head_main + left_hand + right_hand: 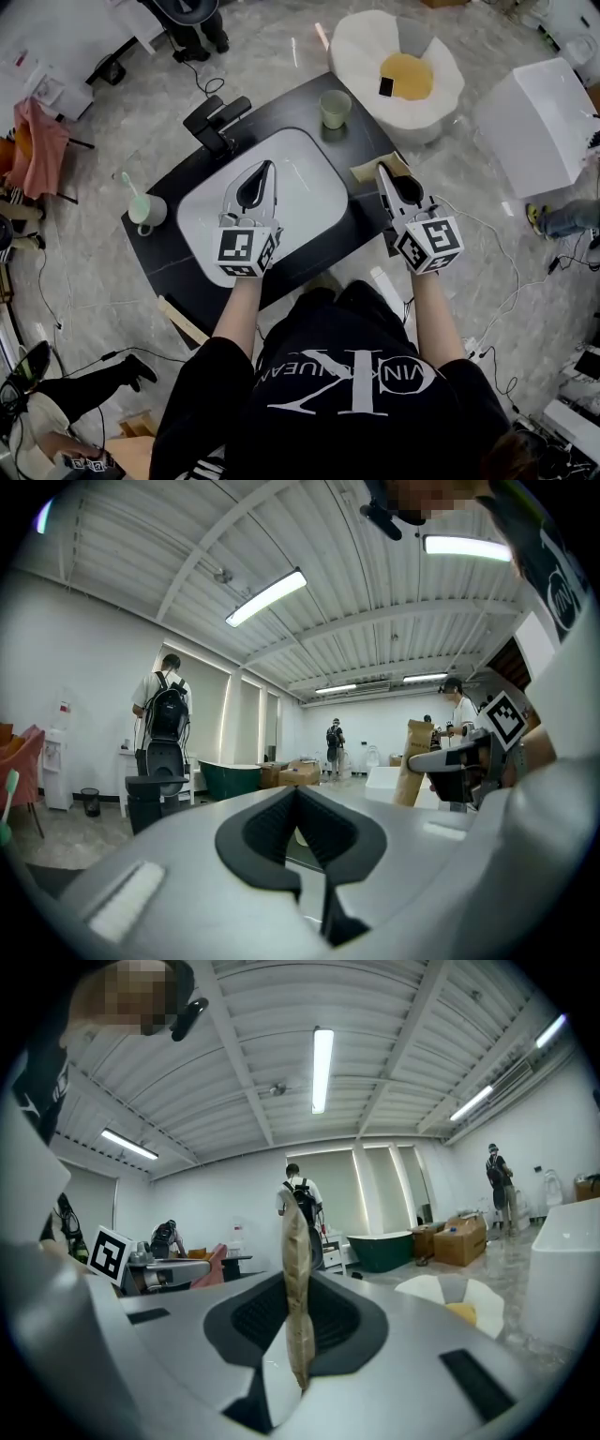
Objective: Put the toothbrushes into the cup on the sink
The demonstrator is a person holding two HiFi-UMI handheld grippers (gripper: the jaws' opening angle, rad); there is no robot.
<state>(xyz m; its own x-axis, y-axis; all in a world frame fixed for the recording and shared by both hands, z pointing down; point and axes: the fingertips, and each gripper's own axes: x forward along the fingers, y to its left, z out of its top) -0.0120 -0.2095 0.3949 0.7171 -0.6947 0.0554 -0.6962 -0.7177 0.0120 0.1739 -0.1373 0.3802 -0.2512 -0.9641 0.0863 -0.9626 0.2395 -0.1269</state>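
Observation:
A pale green cup [335,109] stands at the far edge of the black counter [178,253], beyond the white sink basin [309,202]. On the counter's left end a white mug [147,210] holds a green toothbrush [133,191], which also shows at the left edge of the left gripper view [8,802]. My left gripper [269,166] [296,791] hovers over the basin, shut and with nothing in it. My right gripper [383,170] [298,1283] is over the counter's right end, shut on a flat brown paper packet [371,170] [296,1279] that stands upright between the pads.
A black faucet [216,122] rises at the basin's far left. Beyond the counter are a white round seat with a yellow cushion [405,75] and a white box [539,122]. Cables lie on the floor. Other people stand around the room.

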